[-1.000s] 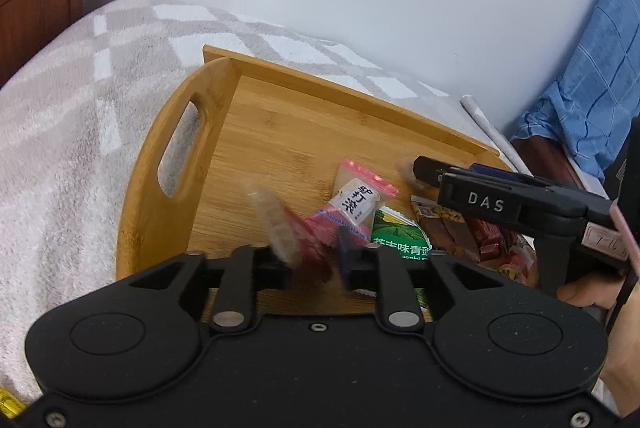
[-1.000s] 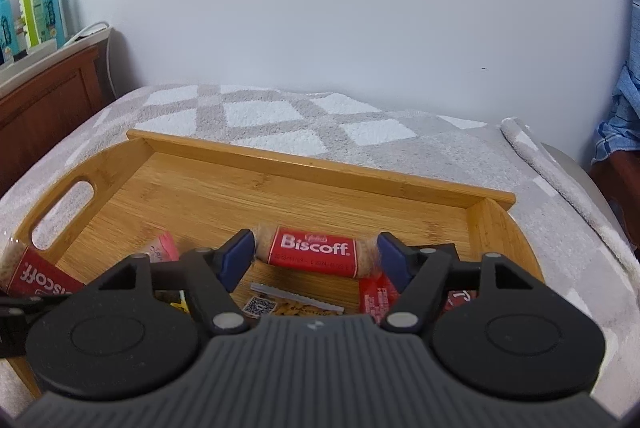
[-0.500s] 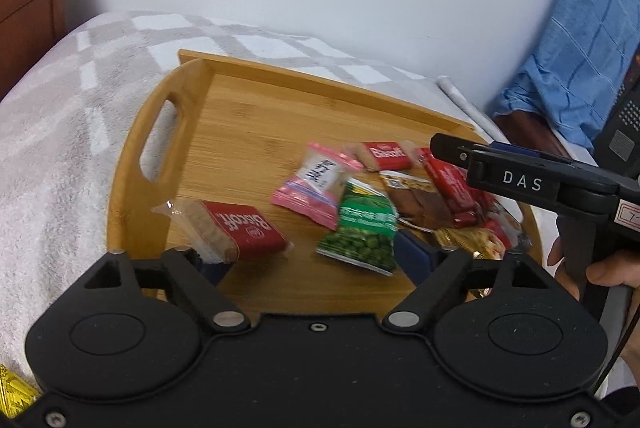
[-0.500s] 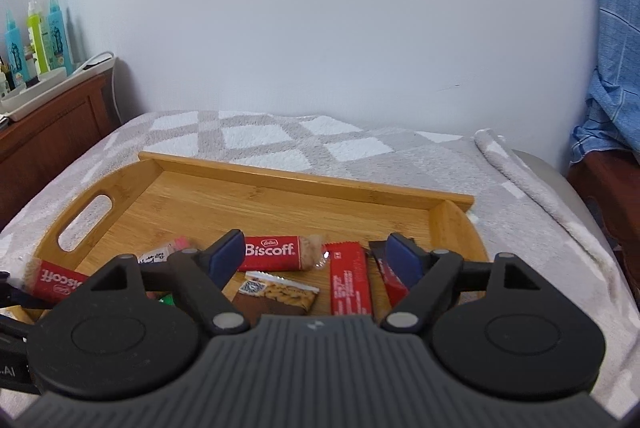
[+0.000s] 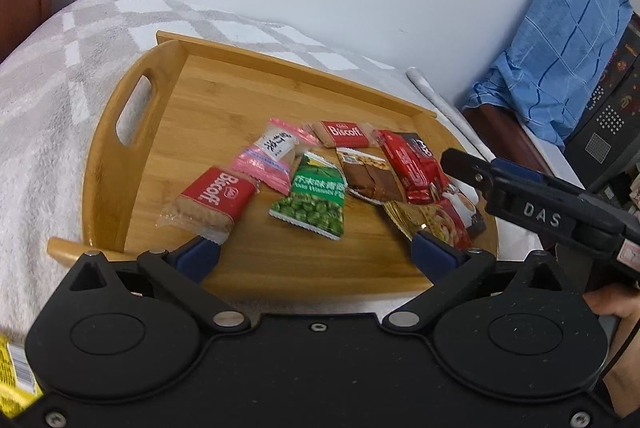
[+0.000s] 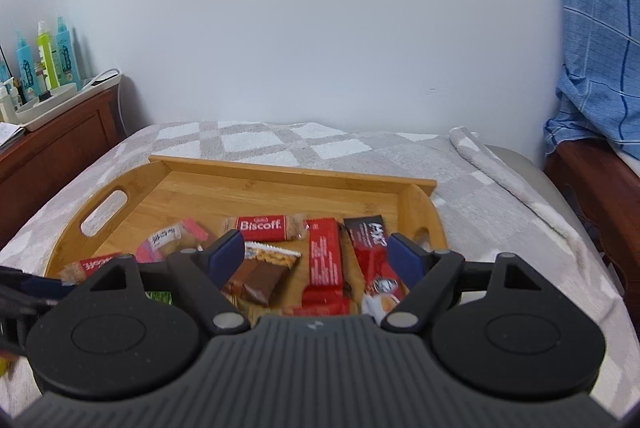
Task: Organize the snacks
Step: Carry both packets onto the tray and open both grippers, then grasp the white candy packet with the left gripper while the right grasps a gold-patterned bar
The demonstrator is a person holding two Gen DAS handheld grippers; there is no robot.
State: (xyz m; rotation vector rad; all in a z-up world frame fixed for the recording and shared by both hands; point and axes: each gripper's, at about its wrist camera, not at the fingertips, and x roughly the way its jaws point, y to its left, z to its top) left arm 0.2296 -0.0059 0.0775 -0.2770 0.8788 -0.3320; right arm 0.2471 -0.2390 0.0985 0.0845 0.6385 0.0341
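Note:
A bamboo tray (image 5: pixel 120 156) (image 6: pixel 280 174) lies on the bed and holds several snacks. A red Biscoff pack (image 5: pixel 212 198) lies at its near left, beside a pink candy bag (image 5: pixel 272 154), a green wasabi-pea bag (image 5: pixel 314 198), a second Biscoff (image 5: pixel 346 133) (image 6: pixel 262 227), a chocolate bar (image 5: pixel 370 174) (image 6: pixel 260 274) and red wafer bars (image 5: pixel 408 164) (image 6: pixel 326 262). My left gripper (image 5: pixel 314 254) is open and empty above the tray's near edge. My right gripper (image 6: pixel 316 254) is open and empty over the tray's right half; it also shows in the left wrist view (image 5: pixel 520 196).
The tray rests on a grey-and-white checked blanket (image 5: pixel 48 100). A wooden nightstand (image 6: pixel 52 140) with bottles stands at the left. A blue cloth (image 5: pixel 560 28) hangs at the right. A yellow packet (image 5: pixel 12 376) lies at the near left, off the tray.
My left gripper opened and let go of the red Biscoff pack, which now lies on the tray's near left. Both grippers have pulled back from the tray.

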